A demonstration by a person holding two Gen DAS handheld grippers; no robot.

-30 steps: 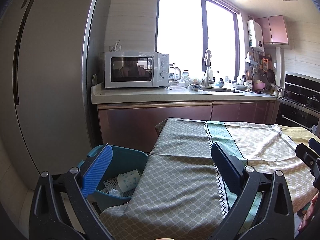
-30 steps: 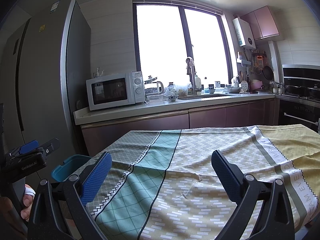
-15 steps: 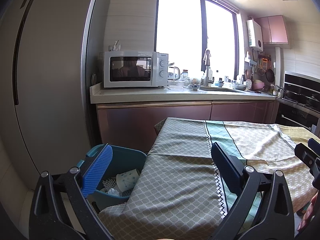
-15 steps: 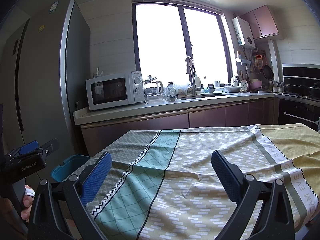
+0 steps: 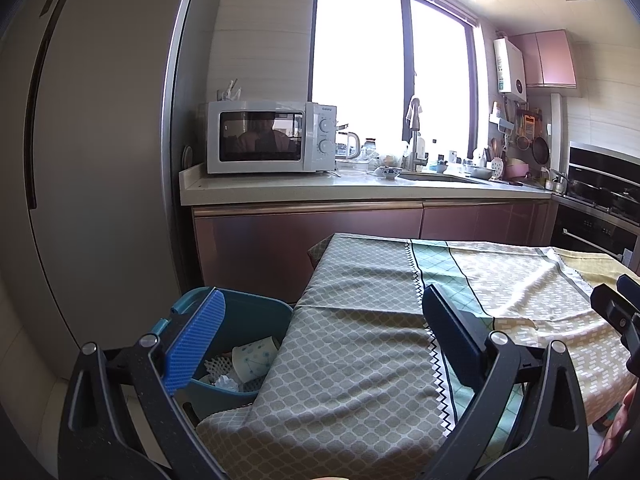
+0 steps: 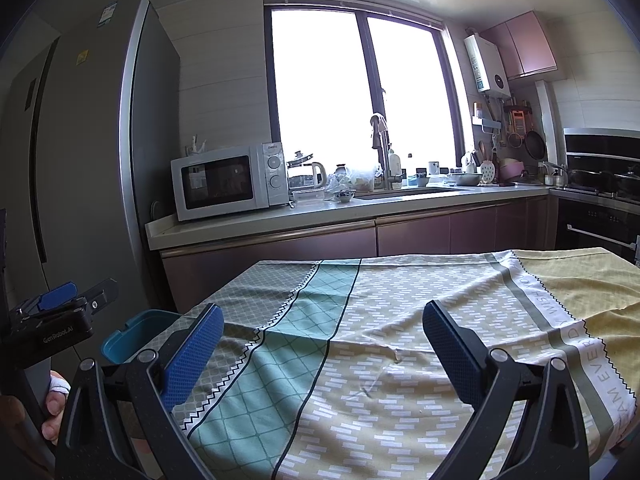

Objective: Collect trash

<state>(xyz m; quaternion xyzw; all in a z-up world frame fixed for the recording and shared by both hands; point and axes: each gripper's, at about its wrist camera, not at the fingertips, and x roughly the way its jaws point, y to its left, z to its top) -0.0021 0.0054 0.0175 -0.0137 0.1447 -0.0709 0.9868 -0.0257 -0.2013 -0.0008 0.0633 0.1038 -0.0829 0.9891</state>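
Looking over both wrist views, largest thing first:

Refrigerator (image 5: 92, 160): fills the left third of my left wrist frame; in the right wrist view it stands upper left with stickers near its top.

Table: covered by a patterned tablecloth (image 6: 400, 320) in grey, green and yellow bands, filling the lower centre and right of both frames. I see only cloth on its top.

Counter (image 5: 360, 190): runs across mid-frame under the bright window, with a faucet and small kitchen items too small to name.

Microwave (image 5: 268, 138): white, at the counter's left end, just beside the refrigerator.

Trash bin (image 5: 244, 328): blue, lower left of my left wrist frame, on the floor against the table's left edge; the cloth's corner hangs over its near side. In the right wrist view only its rim (image 6: 132, 332) shows at lower left.

Trash in bin: a white paper cup (image 5: 254, 362) with a blue pattern lies tilted inside, with crumpled white paper (image 5: 224, 382) and a bit of foam netting beside it.

Left gripper (image 5: 320, 344): my tongs stand wide apart, holding nothing, above the table's left edge, the left finger over the bin.

Right gripper (image 6: 320, 348): tongs wide, empty, above the middle of the cloth.

Hand (image 6: 52, 408): lower left corner of the right wrist frame, gripping the left tool's handle.
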